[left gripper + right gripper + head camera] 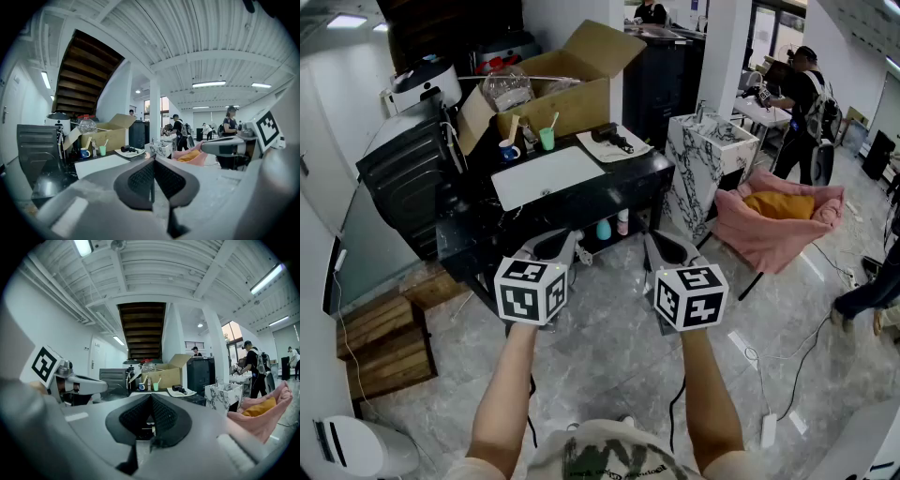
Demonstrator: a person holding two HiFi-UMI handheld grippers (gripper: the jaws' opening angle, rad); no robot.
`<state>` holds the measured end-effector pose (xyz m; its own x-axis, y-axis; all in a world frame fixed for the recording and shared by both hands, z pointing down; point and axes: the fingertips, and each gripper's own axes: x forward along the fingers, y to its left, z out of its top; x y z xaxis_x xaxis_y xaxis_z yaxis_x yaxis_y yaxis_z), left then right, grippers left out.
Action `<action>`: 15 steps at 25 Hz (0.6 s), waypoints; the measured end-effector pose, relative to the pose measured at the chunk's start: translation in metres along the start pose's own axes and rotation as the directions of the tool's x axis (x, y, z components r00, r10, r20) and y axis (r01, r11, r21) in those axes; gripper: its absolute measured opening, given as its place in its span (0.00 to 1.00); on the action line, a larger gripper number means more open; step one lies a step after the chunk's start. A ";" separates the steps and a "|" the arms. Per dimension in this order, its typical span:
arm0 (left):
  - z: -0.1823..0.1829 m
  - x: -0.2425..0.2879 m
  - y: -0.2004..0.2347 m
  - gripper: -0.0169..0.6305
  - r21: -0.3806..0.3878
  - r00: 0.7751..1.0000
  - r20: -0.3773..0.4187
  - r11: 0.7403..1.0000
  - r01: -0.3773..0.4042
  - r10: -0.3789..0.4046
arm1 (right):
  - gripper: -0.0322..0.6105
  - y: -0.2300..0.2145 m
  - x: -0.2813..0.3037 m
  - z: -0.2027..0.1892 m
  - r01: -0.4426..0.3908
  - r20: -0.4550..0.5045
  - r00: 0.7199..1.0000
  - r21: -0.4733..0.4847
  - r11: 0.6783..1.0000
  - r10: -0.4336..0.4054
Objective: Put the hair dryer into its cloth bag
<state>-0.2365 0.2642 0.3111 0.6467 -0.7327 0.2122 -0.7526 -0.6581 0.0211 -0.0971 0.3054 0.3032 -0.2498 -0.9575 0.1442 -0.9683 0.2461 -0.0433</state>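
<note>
The black table [619, 192] is standing a way ahead of the person, w/ a big cardboard box [567, 89] sitting open at its back edge and a white board [546, 176] lying flat in front. Right of the board a pale sheet [633, 148] is lying. It's prob the cloth bag, tho it's too small from here to be sure. The hair dryer [611, 137], dark, is lying on top of it, not inside.

On the near side, both tools are hanging in the air well short of the table. The left gripper [560, 246] and right gripper [667, 247] are side by side, pointing roughly level at the table, each w/ jaws pressed together on nothing.

So the job is only just starting, and the step in hand is the approach. Doing it well, I reckon, means:
- opening both sets of jaws before arriving
- taking the dryer by its handle w/ one and lifting it clear
- pinching the bag's edge w/ the other so the mouth is gaping, not getting pinned
- steering clear of the green cup [547, 140] near the box
</note>
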 end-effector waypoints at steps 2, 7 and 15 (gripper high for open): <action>-0.001 0.005 -0.003 0.03 0.004 1.000 -0.004 1.000 0.004 -0.004 | 0.05 -0.004 0.000 0.001 -0.003 0.002 1.000 0.007 1.000 0.003; 0.000 0.017 -0.008 0.03 0.016 1.000 -0.006 1.000 0.003 -0.003 | 0.05 -0.014 0.004 0.002 -0.021 0.004 1.000 0.017 1.000 0.021; 0.010 0.040 -0.015 0.04 0.014 1.000 -0.004 1.000 -0.025 0.025 | 0.16 -0.034 0.012 0.003 -0.068 -0.001 0.998 0.053 0.996 0.068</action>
<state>-0.1978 0.2434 0.3097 0.6271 -0.7481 0.2170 -0.7667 -0.6420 0.0019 -0.0676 0.2854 0.3038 -0.3155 -0.9382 0.1422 -0.9473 0.3025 -0.1056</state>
